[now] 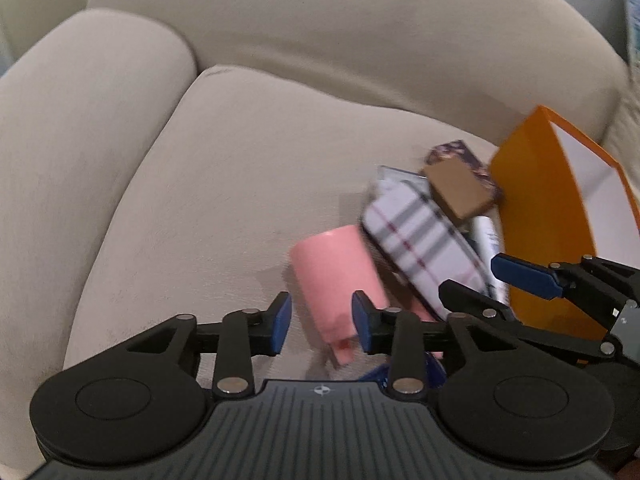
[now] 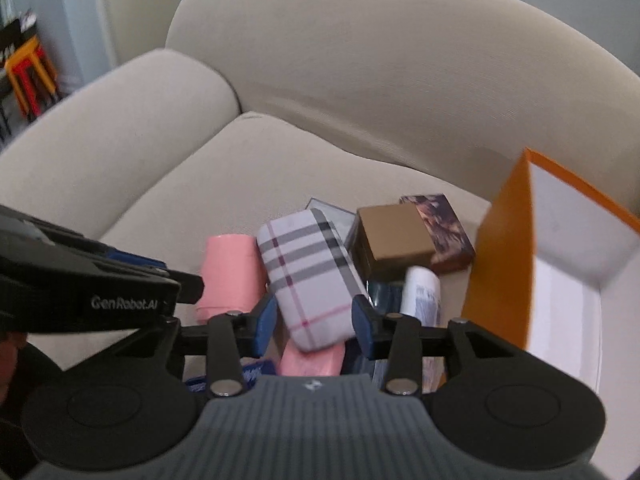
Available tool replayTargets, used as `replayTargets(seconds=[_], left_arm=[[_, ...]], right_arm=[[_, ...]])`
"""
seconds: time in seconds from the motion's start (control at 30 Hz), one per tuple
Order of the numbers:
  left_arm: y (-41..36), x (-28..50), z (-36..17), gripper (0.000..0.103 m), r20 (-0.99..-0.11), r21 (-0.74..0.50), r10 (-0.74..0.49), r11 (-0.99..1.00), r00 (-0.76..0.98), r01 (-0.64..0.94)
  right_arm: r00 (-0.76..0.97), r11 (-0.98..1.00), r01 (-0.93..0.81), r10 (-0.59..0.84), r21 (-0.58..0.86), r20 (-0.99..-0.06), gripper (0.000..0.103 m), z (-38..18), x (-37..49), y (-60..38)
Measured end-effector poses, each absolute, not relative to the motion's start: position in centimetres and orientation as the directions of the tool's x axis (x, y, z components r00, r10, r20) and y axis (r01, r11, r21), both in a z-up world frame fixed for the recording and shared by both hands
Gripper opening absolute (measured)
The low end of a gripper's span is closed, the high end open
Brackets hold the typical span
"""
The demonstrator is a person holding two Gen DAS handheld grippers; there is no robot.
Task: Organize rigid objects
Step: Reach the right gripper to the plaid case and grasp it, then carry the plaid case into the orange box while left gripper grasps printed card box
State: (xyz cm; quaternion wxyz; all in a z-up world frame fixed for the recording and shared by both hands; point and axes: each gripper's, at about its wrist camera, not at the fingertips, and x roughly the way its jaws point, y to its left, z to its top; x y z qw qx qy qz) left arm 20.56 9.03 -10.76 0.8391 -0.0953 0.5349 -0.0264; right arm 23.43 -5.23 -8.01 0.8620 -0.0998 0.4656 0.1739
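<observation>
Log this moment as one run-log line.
scene: items piled on sofa seat | left gripper: open, over pink cup | right gripper: open, over plaid case | orange box: open, empty

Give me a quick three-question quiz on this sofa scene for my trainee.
1. True or false: the orange box stands open.
2. The cup lying on the seat is: A pink, B green, C black.
3. Which gripper's own view shows the checked case framed by its jaws?
Key: 1 true; 2 A; 3 the right gripper.
</observation>
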Motion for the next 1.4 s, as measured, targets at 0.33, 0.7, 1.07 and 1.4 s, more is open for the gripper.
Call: replayTargets(seconds=[0.33, 0.7, 1.07, 1.4], left_arm=[[10.3, 21.1, -11.9, 0.061, -0.894, -0.242, -0.191, 0.967, 0.406, -0.078], [10.4, 20.9, -11.5, 0.061, -0.888, -0.241, -0.193, 0.968, 0.417, -0.065], [8.0, 22.5, -7.8, 0.055, -0.861, -0.223, -0.216, 0.974, 0.460, 0.039], [2.0, 28.1, -5.3, 0.055, -0.838, -0.252, -0.307, 0.951, 0.450, 0.179]], right_arm=[[0.508, 0.848, -0.506, 0.146, -0.157, -0.849, 0.055, -10.8, 24.0, -2.2], [0.548, 0.794, -0.546, 0.096, -0.268, -0.831, 0.042, -10.7, 23.9, -1.0], [0.577, 0.889, -0.433, 0.148, -0.147, -0.803, 0.014, -5.5, 24.9, -5.2], [0.711, 0.959, -0.267, 0.130, -0.095, -0.691, 0.013, 2.1, 25.6, -13.1]])
